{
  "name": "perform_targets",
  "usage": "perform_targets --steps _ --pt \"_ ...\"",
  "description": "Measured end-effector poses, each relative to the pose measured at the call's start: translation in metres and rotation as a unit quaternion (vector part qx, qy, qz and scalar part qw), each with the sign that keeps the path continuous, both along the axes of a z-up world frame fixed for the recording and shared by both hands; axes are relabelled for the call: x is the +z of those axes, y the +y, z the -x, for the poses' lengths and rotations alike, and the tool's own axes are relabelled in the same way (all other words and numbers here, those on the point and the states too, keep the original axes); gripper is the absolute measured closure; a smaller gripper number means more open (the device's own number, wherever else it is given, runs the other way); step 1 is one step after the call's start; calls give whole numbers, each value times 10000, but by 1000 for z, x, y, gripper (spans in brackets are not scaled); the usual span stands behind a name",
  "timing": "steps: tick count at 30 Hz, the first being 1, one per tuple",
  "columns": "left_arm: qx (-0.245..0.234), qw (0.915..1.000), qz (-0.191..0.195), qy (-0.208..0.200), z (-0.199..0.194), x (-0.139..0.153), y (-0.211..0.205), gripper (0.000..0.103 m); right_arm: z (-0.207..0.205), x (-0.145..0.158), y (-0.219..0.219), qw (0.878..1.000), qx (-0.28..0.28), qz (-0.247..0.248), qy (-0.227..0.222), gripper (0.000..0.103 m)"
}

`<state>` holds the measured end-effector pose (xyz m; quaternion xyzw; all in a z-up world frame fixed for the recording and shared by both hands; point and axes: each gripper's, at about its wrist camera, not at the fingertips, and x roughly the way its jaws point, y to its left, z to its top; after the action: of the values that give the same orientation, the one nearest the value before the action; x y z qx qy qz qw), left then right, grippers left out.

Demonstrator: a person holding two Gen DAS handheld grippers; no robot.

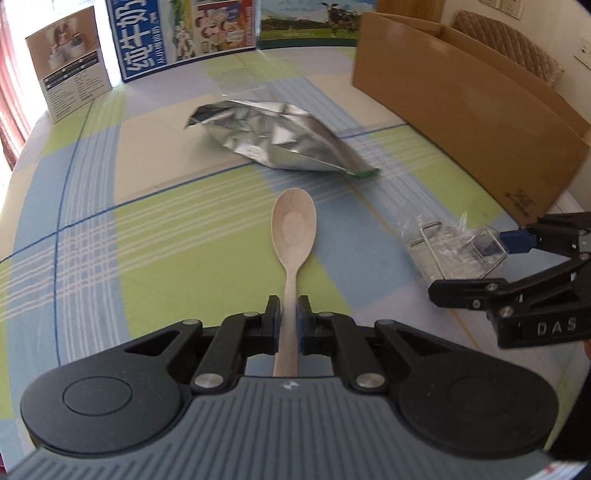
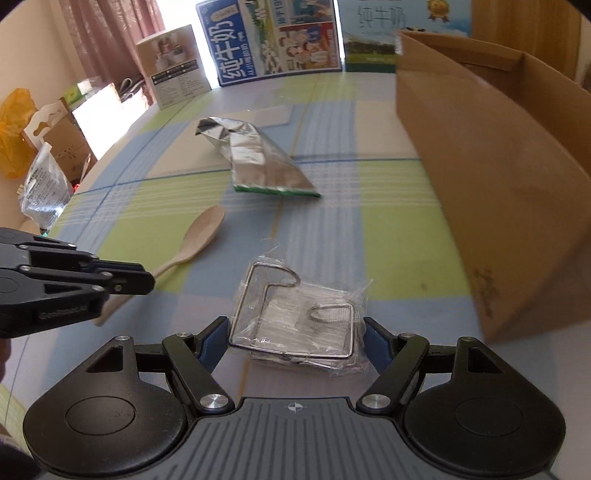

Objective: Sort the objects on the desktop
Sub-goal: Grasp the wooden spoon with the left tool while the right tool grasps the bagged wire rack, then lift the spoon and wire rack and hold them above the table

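Left and right wrist views over a worktop (image 1: 92,229) covered with a green, blue and cream plaid cloth. The left gripper (image 1: 288,317) had its jaws clamped on the handle of a pale beige spoon (image 1: 293,229), whose bowl pointed away toward a crumpled silver foil pouch (image 1: 273,136) with a green sealed edge. In the right wrist view the right gripper (image 2: 293,334) had its jaws apart, one on each side of a bent wire rack in clear plastic wrap (image 2: 295,321) lying on the cloth; whether the pads touched the wrap cannot be told.

Legible writing: raised letters "DAS" on the right gripper's body as seen from the left wrist view; large white Chinese characters "纯牛奶" on a blue milk carton (image 2: 269,40) standing at the far edge, seen inverted in the left wrist view. Beside it stood a second milk carton with a cow and pasture picture (image 1: 310,22) and a small cream product box (image 1: 68,62) bearing a dark panel of print too small to read.

An open brown cardboard box (image 2: 498,177) stood just right of the wire rack, with a faint stamped mark near its lower corner. Off the worktop's left edge lay an orange plastic bag (image 2: 13,129), a printed clear packet (image 2: 42,188) and a brown card box with a hang tab (image 2: 55,133).
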<state>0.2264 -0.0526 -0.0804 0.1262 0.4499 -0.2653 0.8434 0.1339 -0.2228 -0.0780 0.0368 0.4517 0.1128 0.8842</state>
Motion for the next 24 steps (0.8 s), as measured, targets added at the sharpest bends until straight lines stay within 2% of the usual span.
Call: perform_targets --steps 7,10,13,17,19,20,21,22,24 --pt "-48 9999 59 88 45 18 -16 97 26 7 -13 10000 30 -71 11 30" --pt "-202 9995 -3 228 61 20 -28 97 32 10 -17 10000 34 -65 -48 30" --pt "-143 9995 18 277 71 21 -37 95 37 9 -24 9999 58 -45 -77 30" --pt "81 9997 66 230 72 20 -45 79 41 8 -30 9997 176 38 -172 30" --pt "134 9997 -22 182 69 17 -51 74 42 6 -30 9994 236 113 -219 30" --pt "174 9997 -43 173 66 15 -54 68 42 5 -31 9993 254 149 -238 30" --pt "218 9996 -57 163 62 13 -56 57 42 4 -31 9992 259 164 -243 30" --pt "245 9995 -71 159 59 10 -58 53 41 3 -32 9993 254 154 -235 30" --pt "276 9995 -94 133 52 6 -62 51 39 1 -34 9994 243 93 -225 30"
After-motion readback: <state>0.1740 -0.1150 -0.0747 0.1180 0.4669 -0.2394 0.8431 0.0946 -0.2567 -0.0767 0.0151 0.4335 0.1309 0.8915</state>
